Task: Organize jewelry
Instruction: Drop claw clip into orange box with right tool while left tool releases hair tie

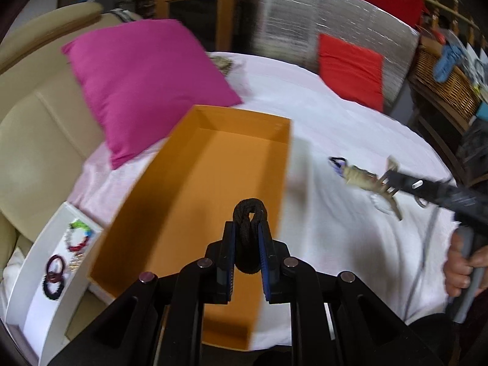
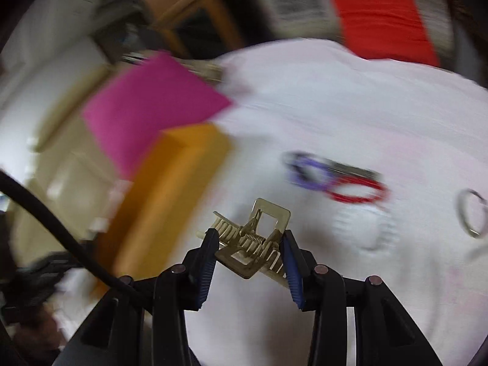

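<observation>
Nearest the left wrist camera, the left gripper (image 1: pixel 248 241) is clenched on a black hair tie (image 1: pixel 248 238), the loop pinched upright between its blue pads and hanging over the near end of the orange box (image 1: pixel 158 213). The box floor that shows is bare. At about nine o'clock from the box, touching its near left corner, lies a white tray (image 1: pixel 36 262) with a multicoloured bead bracelet (image 1: pixel 78 235) toward its far end, a dark red ring-shaped band (image 1: pixel 55 266) nearer, a dark beaded band (image 1: pixel 52 288) nearest, and something small and glittery I cannot make out.

Past the box at eleven o'clock sits a pink cushion (image 1: pixel 143 82) against a cream headboard (image 1: pixel 33 134); at one o'clock a red cushion (image 1: pixel 350 67) rests on the white bedspread (image 1: pixel 335 128).

The right wrist camera shows what the left one barely catches: the right gripper (image 2: pixel 248 253) grasps a beige claw hair clip (image 2: pixel 253 238) crosswise, its spring visible. Beyond it on the bedspread, at one o'clock, lie a purple hair band (image 2: pixel 308 172) touching a red hair band (image 2: pixel 357 190), both blurred, a pale scrunchie (image 2: pixel 364 225) nearer, and a silver ring (image 2: pixel 472 213) at three o'clock
</observation>
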The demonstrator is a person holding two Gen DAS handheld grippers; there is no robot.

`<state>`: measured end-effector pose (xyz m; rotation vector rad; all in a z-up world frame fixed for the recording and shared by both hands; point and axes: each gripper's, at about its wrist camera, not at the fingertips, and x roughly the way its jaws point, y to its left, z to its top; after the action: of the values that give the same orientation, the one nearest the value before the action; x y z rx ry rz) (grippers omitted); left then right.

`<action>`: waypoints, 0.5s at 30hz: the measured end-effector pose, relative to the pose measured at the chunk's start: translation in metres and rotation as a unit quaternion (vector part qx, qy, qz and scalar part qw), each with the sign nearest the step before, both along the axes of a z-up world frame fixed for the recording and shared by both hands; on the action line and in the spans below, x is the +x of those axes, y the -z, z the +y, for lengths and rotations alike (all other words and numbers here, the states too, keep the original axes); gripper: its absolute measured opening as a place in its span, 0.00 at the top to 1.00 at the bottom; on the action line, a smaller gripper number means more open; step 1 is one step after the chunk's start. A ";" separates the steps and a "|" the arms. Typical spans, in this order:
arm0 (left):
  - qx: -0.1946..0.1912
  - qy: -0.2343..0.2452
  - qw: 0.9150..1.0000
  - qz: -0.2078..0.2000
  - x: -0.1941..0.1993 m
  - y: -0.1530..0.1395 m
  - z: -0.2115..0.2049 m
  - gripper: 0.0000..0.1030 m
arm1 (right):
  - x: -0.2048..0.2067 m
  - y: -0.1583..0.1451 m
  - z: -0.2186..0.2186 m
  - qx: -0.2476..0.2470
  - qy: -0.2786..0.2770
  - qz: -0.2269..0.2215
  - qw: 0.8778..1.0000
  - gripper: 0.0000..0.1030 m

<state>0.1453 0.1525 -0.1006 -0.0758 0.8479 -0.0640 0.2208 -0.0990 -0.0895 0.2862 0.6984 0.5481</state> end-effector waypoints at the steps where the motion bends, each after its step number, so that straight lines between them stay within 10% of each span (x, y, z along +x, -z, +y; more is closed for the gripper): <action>1: -0.001 -0.008 1.000 0.001 0.000 0.001 0.008 0.85 | -0.003 -0.009 0.009 0.017 -0.017 -0.011 1.000 0.57; 15: 0.000 -0.040 0.998 0.054 0.012 0.046 0.036 0.85 | 0.054 -0.035 0.157 0.033 -0.110 -0.046 0.992 0.57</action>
<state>0.1576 0.1885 -0.1470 -0.1142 0.9512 0.0163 0.2747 0.0579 -0.0540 0.2458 0.6261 0.7900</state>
